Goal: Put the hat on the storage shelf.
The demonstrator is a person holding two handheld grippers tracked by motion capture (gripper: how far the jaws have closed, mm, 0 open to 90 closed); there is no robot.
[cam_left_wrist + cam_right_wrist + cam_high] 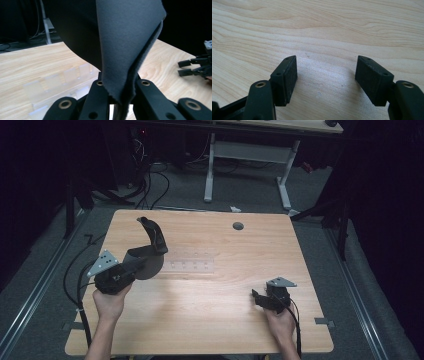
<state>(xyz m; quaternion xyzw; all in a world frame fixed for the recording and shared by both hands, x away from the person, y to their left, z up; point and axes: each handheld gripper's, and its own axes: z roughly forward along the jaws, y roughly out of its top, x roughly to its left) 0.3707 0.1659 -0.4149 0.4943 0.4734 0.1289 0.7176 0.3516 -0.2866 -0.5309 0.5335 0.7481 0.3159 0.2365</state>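
Left gripper (131, 270) clamped a grey cloth (125, 50), lifting it just left of the clear tray (192, 266), probably for unfolding; right gripper (325, 75) waited right, jaws apart, empty.

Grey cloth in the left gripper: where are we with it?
Done: the left gripper is shut on the grey cloth and has it lifted above the wooden table. In hand: holding it up. Left: the right gripper rests open, empty; the goal isn't shown.
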